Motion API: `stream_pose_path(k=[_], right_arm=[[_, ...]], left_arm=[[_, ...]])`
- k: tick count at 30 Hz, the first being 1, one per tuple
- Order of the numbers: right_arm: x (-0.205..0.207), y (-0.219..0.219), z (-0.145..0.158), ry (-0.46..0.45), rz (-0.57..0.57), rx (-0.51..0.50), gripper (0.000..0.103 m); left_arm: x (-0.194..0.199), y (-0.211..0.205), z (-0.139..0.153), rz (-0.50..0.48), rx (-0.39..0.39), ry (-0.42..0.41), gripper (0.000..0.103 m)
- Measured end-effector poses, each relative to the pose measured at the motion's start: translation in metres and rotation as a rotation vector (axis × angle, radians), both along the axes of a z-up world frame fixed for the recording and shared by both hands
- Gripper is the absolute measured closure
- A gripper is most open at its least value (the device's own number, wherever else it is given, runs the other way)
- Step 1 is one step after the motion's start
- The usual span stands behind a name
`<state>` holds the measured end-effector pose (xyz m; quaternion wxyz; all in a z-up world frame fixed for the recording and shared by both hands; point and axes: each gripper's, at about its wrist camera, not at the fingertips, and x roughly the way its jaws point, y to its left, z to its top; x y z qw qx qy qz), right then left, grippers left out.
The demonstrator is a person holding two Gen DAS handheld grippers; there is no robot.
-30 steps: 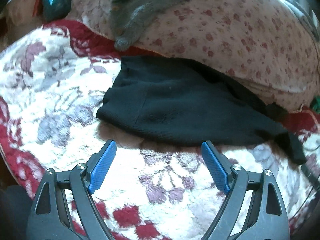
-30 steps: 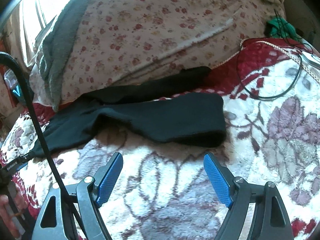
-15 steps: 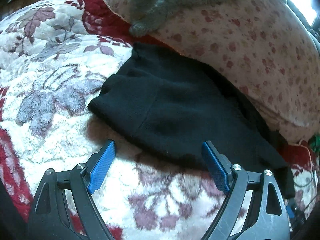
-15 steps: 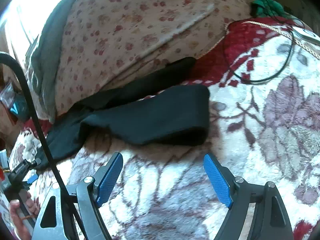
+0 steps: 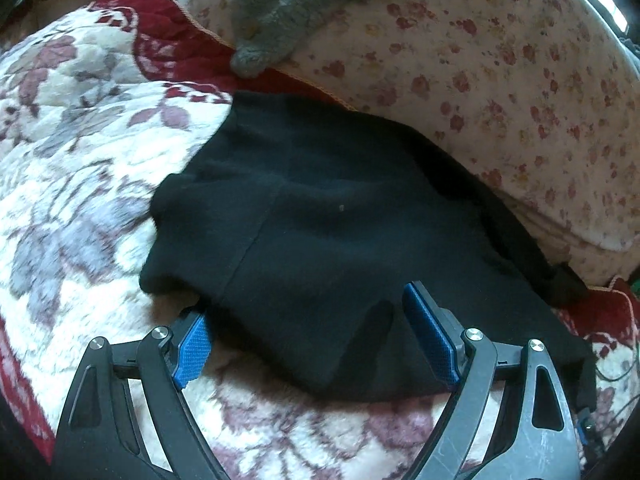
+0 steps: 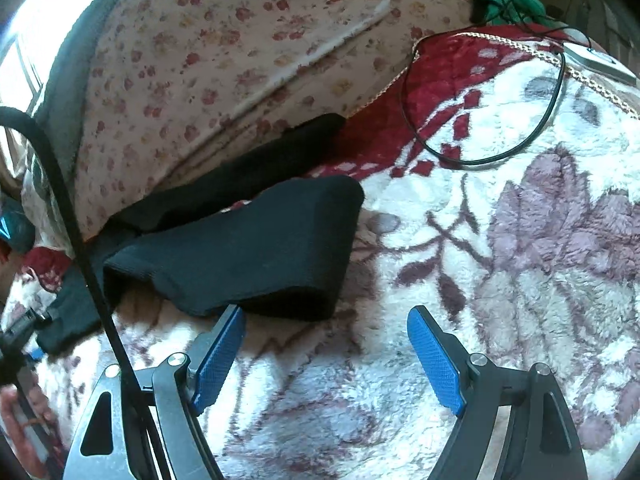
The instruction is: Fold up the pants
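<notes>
Black pants (image 5: 340, 220) lie on a floral fleece blanket (image 5: 68, 184), waist end at the left, legs running right. My left gripper (image 5: 308, 320) is open at the near edge of the waist part; its left pad (image 5: 192, 346) sits under the cloth edge and its right pad (image 5: 430, 344) lies on top of the cloth. In the right wrist view the leg ends (image 6: 260, 248) lie folded over, one leg behind the other. My right gripper (image 6: 326, 344) is open, its left pad (image 6: 218, 360) at the near cuff edge, its right pad over bare blanket.
A flowered quilt bundle (image 5: 500, 80) with a grey garment (image 5: 280, 24) on it rises right behind the pants. A black cable loop (image 6: 480, 120), a green item (image 6: 508, 4) and a flat grey device (image 6: 596, 60) lie at the far right. A black cable (image 6: 80, 248) crosses the right view.
Both grippers have moved forward to the pants. The left gripper now straddles the near waist edge; the right gripper's left pad has reached the cuff. Both stay open.
</notes>
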<state>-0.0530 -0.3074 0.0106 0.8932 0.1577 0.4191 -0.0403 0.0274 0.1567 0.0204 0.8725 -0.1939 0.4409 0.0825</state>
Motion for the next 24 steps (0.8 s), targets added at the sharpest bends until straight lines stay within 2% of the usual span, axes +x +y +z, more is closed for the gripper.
stream_pose_path(k=[1, 2, 4, 5, 6, 7, 9, 11, 17, 18, 20, 22, 24], right_arm=[[0.002, 0.0, -0.001, 0.001, 0.003, -0.008, 0.025], [0.006, 0.0, -0.003, 0.001, 0.015, -0.011, 0.032], [0.012, 0.002, -0.003, 0.003, 0.023, -0.032, 0.043], [0.016, 0.002, -0.003, -0.007, 0.027, -0.035, 0.056], [0.022, 0.0, -0.005, -0.025, 0.045, 0.001, 0.074], [0.027, -0.003, -0.007, -0.028, 0.053, 0.031, 0.078], [0.033, -0.005, -0.008, -0.028, 0.049, 0.045, 0.092], [0.037, -0.008, 0.0, -0.045, 0.052, 0.016, 0.093], [0.035, -0.013, 0.057, -0.114, 0.048, -0.243, 0.093], [0.033, -0.008, 0.069, -0.133, 0.063, -0.299, 0.093], [0.025, 0.015, 0.093, -0.17, 0.108, -0.478, 0.093], [0.015, 0.037, 0.102, -0.195, 0.158, -0.6, 0.093], [0.002, 0.063, 0.099, -0.198, 0.245, -0.728, 0.09]], left_arm=[[0.002, 0.0, 0.0, -0.005, -0.004, 0.0, 0.021], [0.004, -0.001, -0.001, -0.009, -0.003, 0.004, 0.024], [0.007, -0.003, -0.003, -0.024, -0.001, 0.008, 0.048], [0.007, -0.003, -0.003, -0.033, -0.006, 0.005, 0.056], [0.007, -0.003, -0.004, -0.048, -0.026, 0.003, 0.078], [0.008, -0.003, -0.005, -0.064, -0.045, 0.008, 0.087], [0.009, -0.003, -0.003, -0.087, -0.036, 0.014, 0.09], [0.01, 0.0, 0.003, -0.117, -0.032, 0.012, 0.092], [0.007, 0.018, 0.04, -0.157, 0.002, -0.044, 0.093], [0.007, 0.022, 0.045, -0.158, 0.003, -0.049, 0.093], [0.003, 0.03, 0.056, -0.162, 0.011, -0.058, 0.093], [-0.006, 0.038, 0.065, -0.166, 0.042, -0.065, 0.093], [-0.019, 0.051, 0.068, -0.164, 0.078, -0.059, 0.093]])
